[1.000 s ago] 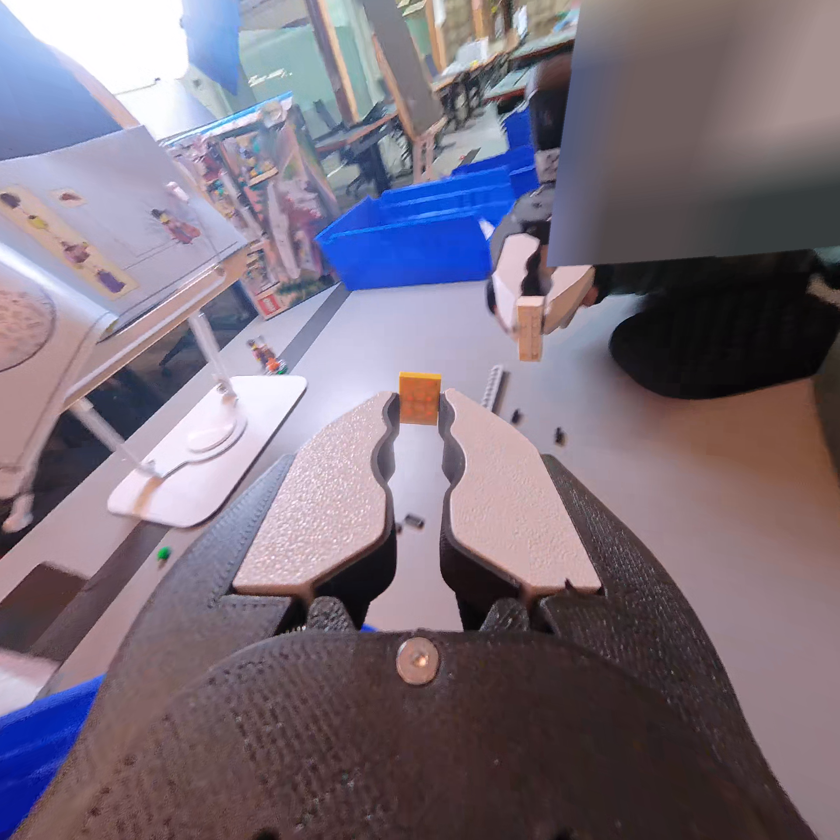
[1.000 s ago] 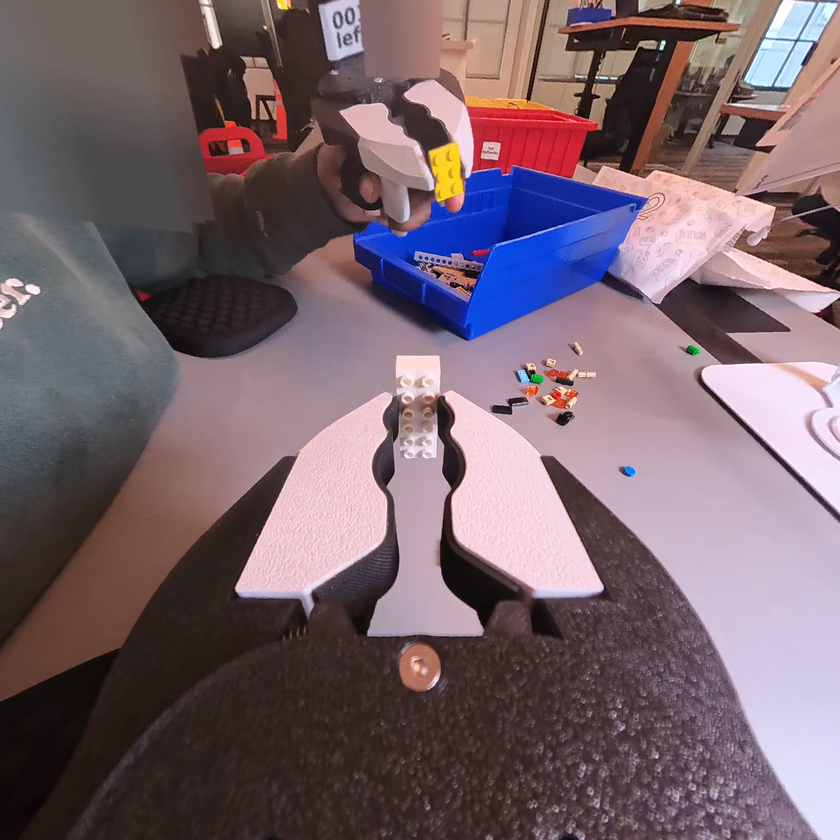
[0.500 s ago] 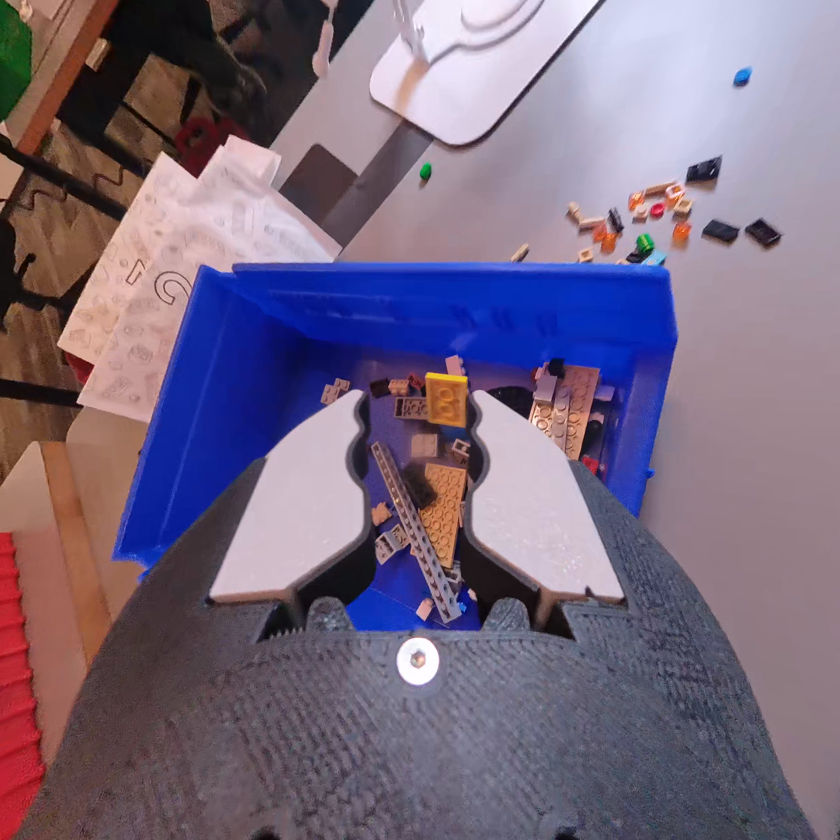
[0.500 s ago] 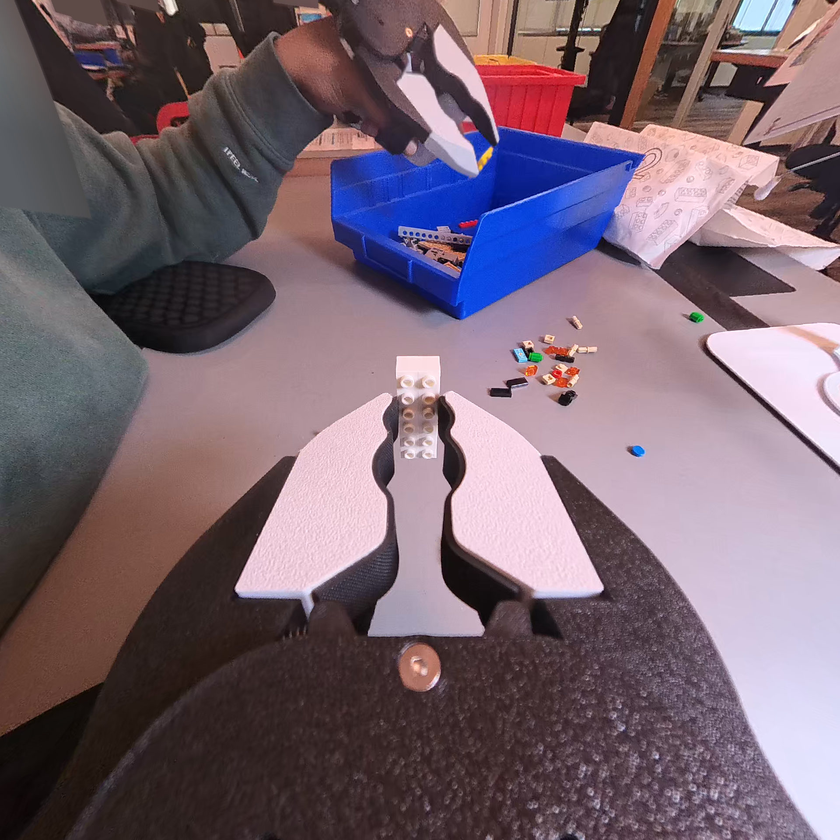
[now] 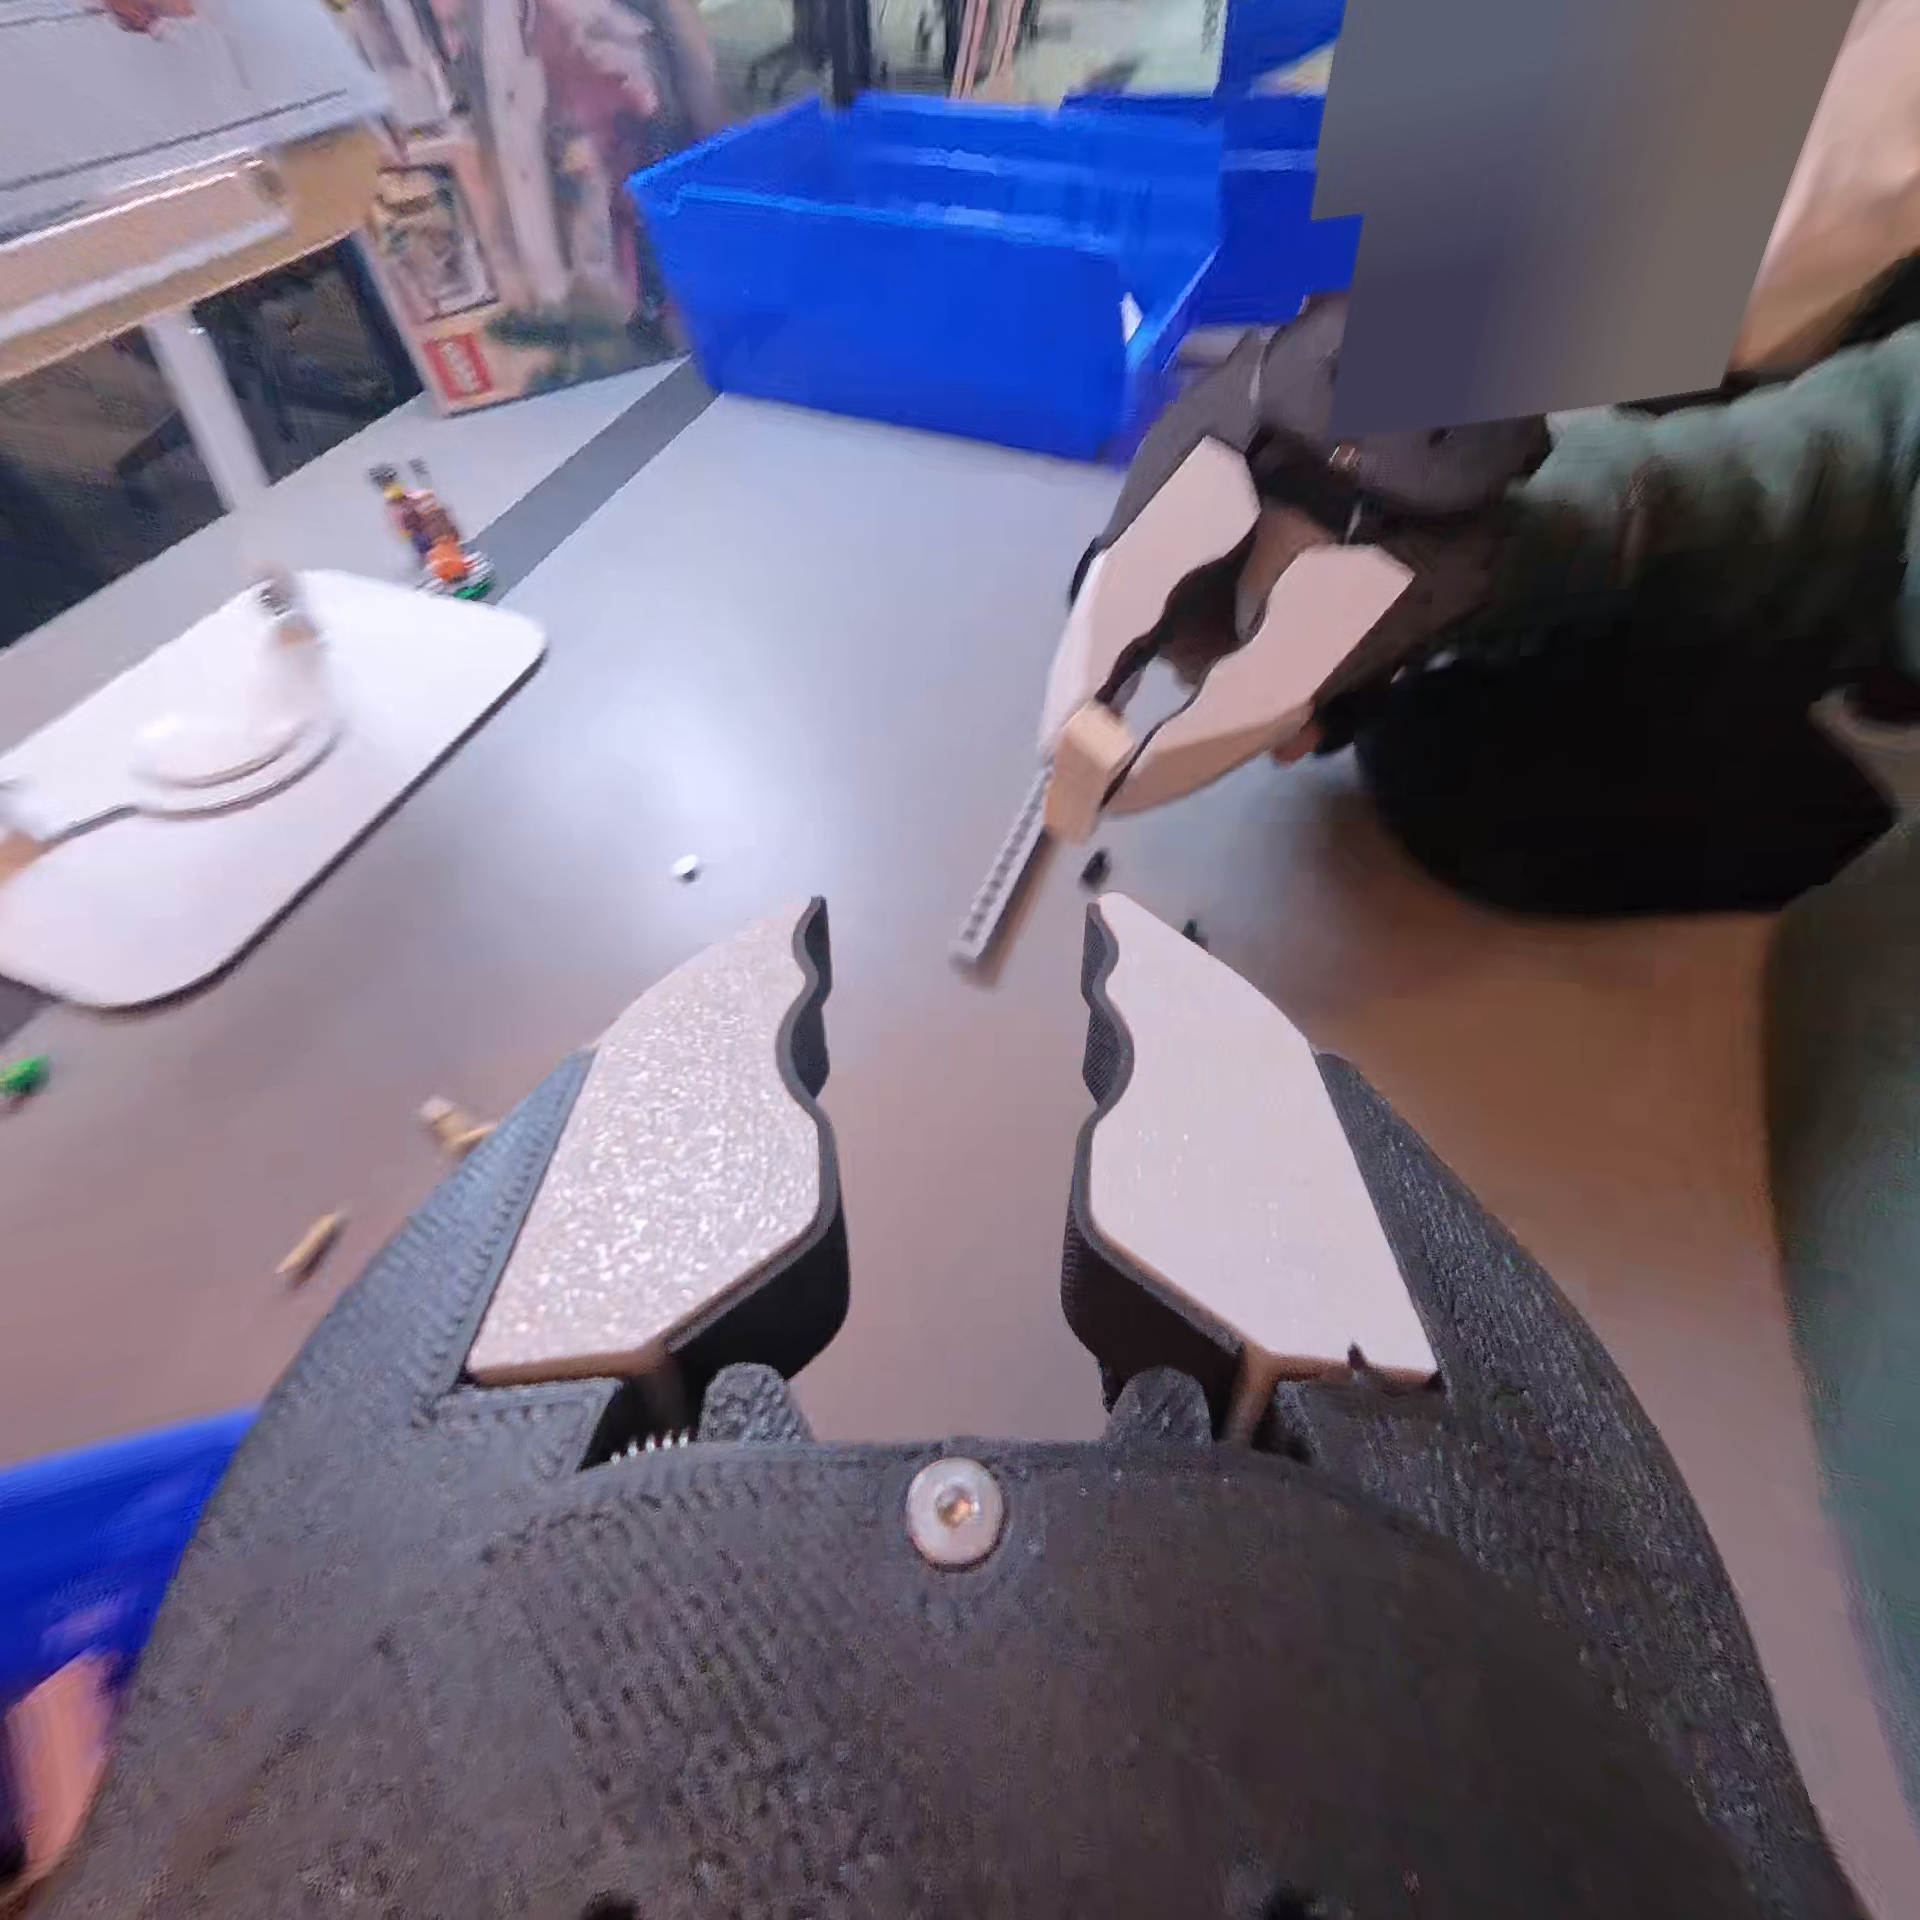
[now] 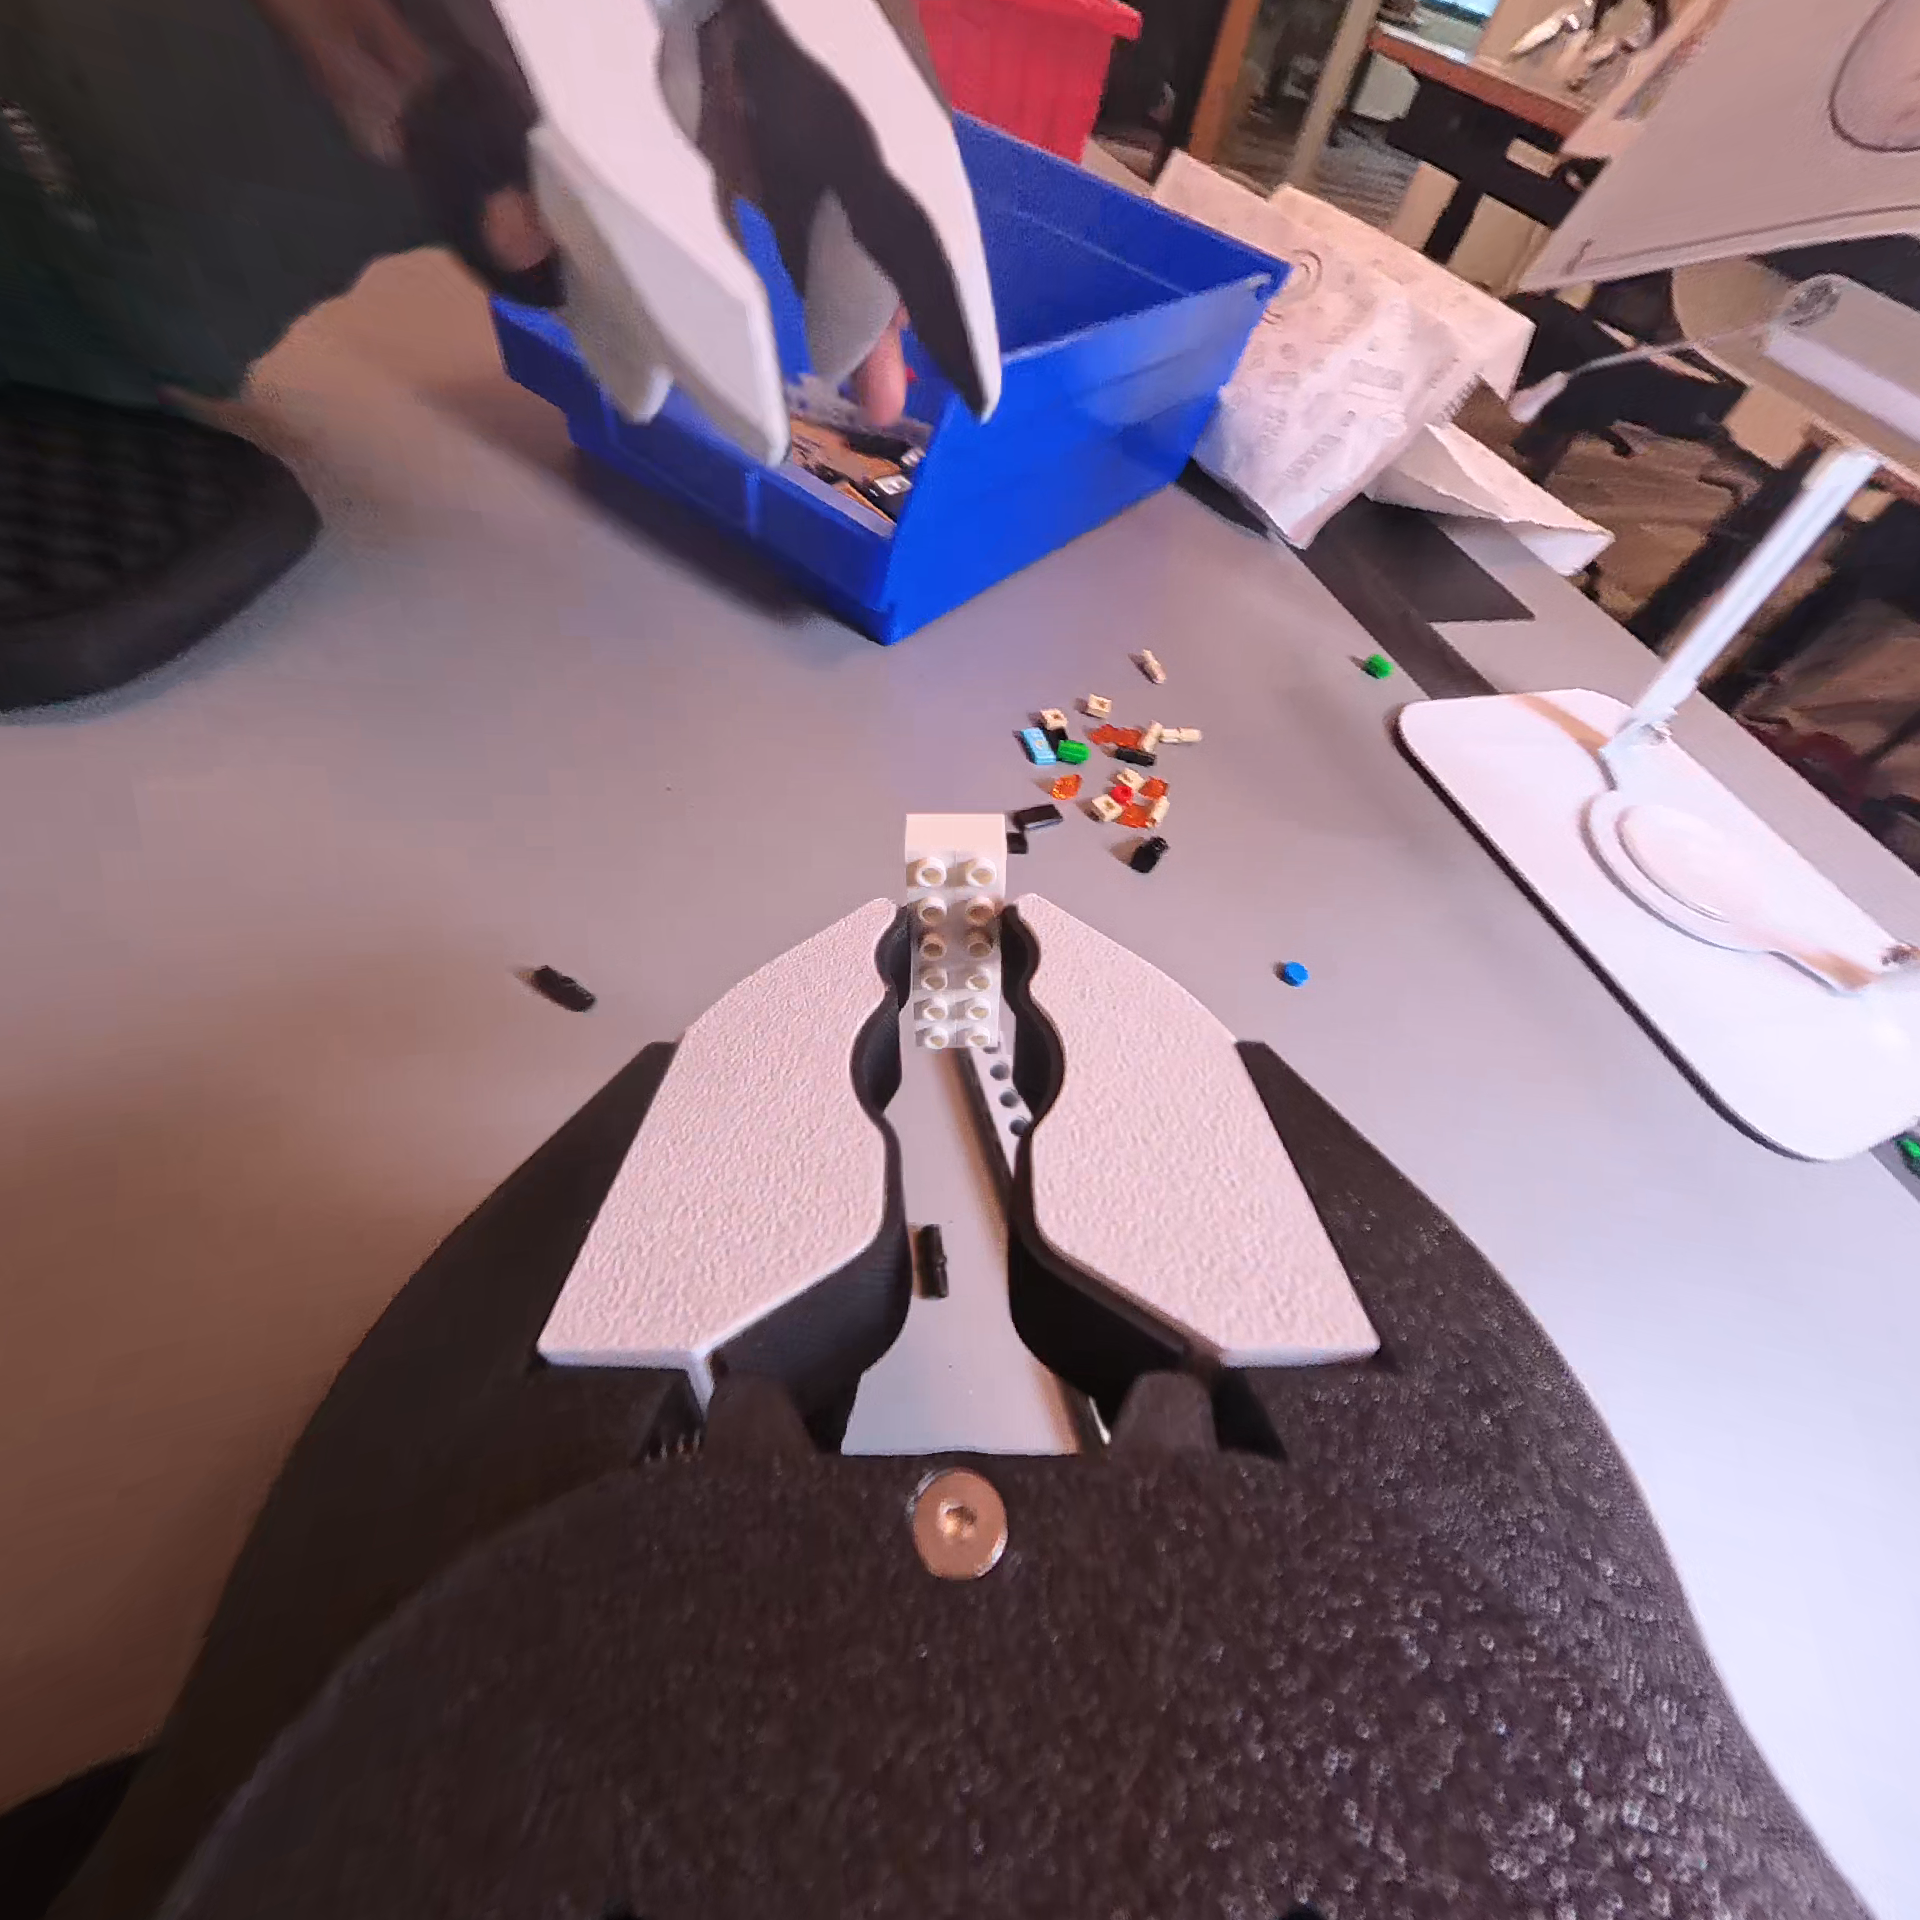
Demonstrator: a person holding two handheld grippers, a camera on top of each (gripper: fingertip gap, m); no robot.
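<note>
My right gripper is shut on a white brick stack, studs up, held just above the grey table. A long grey holed beam lies on the table under its jaws. In the left wrist view, the right gripper holds the white brick stack over the far end of the beam. My left gripper is open and empty, facing the beam. It also shows in the right wrist view, raised in front of a blue bin of loose bricks.
Small loose pieces lie right of the brick. A white lamp base stands at the right, paper bags behind the bin, and a black pad at the left. More blue bins stand at the table's far end. Spacing between my two grippers at the tips: around 9 cm.
My left gripper held a yellow brick, opened over the blue bin and let it go, then swung back toward the table, empty. My right gripper moved over the grey beam with the white stack.
</note>
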